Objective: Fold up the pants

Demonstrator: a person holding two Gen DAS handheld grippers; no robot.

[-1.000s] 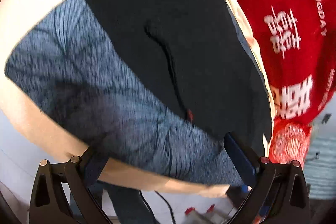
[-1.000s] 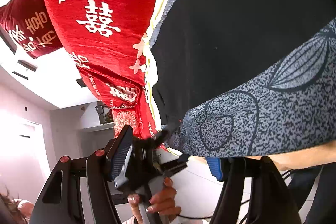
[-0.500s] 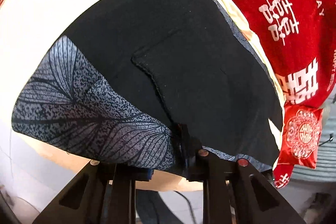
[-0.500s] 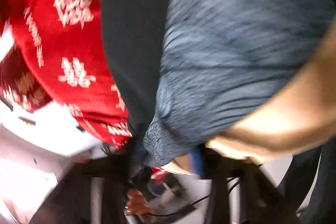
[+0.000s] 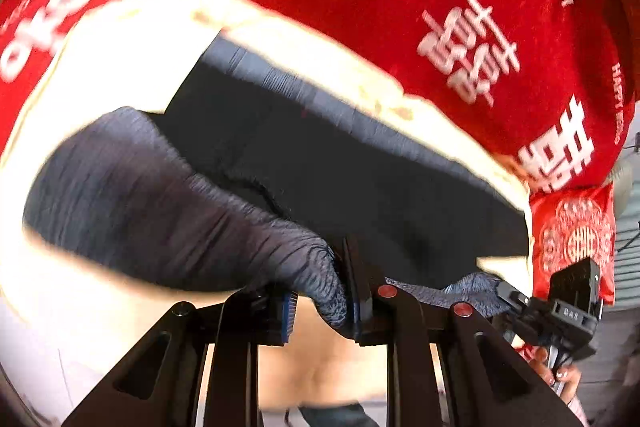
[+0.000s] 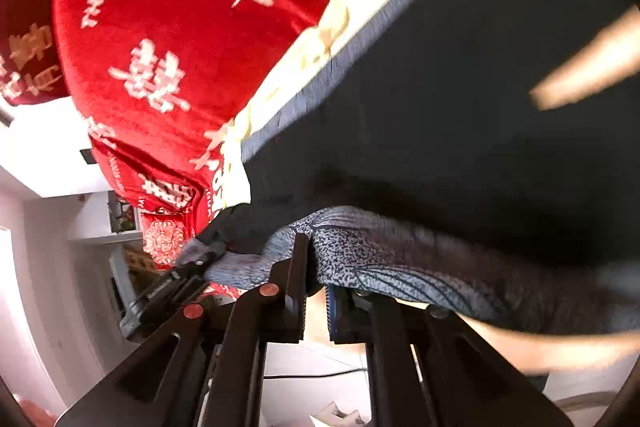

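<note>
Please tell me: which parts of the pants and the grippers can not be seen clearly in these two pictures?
- Left wrist view: pants print is motion-blurred; the left gripper covers the pinched hem.
- Right wrist view: the far pants end is cut off by the frame edge; the cloth hides the right gripper pads.
- Red blanket: its extent runs out of frame.

red blanket (image 5: 360,7), cream sheet (image 5: 120,59), white wall (image 6: 52,239)

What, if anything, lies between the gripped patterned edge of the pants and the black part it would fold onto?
Nothing visible. Both grippers, left gripper and right gripper, are shut on the patterned edge, and the black part ahead shows bare.
</note>
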